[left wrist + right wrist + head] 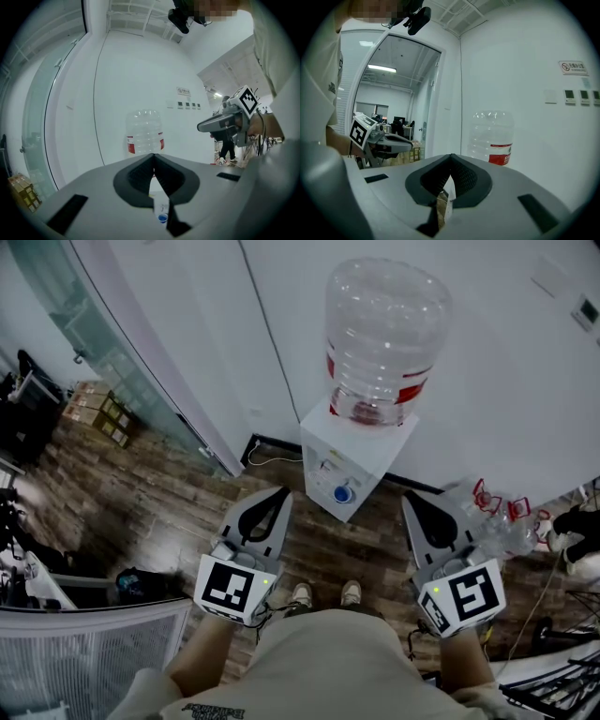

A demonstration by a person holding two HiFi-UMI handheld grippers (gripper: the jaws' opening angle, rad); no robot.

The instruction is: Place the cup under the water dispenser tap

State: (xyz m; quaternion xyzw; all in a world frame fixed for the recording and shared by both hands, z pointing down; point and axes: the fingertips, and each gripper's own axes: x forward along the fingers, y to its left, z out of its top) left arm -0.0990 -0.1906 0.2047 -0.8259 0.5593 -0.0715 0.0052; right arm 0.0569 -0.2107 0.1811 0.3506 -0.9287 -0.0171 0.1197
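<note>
The water dispenser (354, 463) stood on the wooden floor (169, 512), backed against the white wall (487, 381). The big clear bottle (384, 334) sat upside down on top of it, and the blue tap (343, 493) was on its front, facing the person.

The person stood square to it with both tools held low and level, pointed at the machine, one on each side of it. That probably kept the tap in plain sight between them. The left gripper (281, 493) was clenched, its tips meeting with nothing between them. Through the slit behind its tips, the left gripper view showed the dispenser front and the blue tap, so this tool seemed lined up on the tap. The right gripper (409, 498) was also clenched on nothing, and its slit showed only a strip of the white cabinet and floor.

No cup appeared in any view, neither in a gripper, under the tap, nor on the floor nearby. Where it was could not be told, and neither could how far the job had got. A clear empty bottle (497, 526) lay on the floor by the wall, just beyond the right gripper.
</note>
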